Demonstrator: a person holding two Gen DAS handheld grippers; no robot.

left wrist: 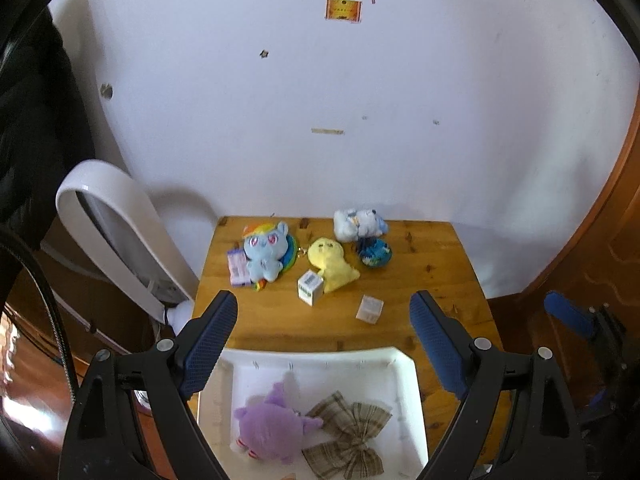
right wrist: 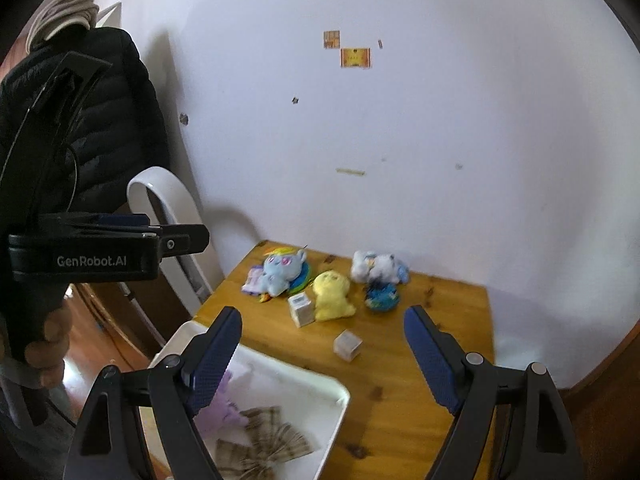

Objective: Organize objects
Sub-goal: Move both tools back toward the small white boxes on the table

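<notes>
Against a white wall, the wooden desk (left wrist: 440,264) holds clustered toys; both claws, left claw (left wrist: 324,320) and right claw (right wrist: 324,334), hang spread and empty. Reaching for the yellow plush (left wrist: 332,264) risks knocking the touching small box (left wrist: 310,287).

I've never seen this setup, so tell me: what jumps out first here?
A cluster of plush toys at the far end of the wooden table: a blue pony plush, a yellow plush and a white-blue plush. Nearer, a white bin holds a purple plush and a plaid bow.

Purple plush (left wrist: 268,424) and plaid bow (left wrist: 348,436) (side by side) in white bin (left wrist: 320,360).
</notes>
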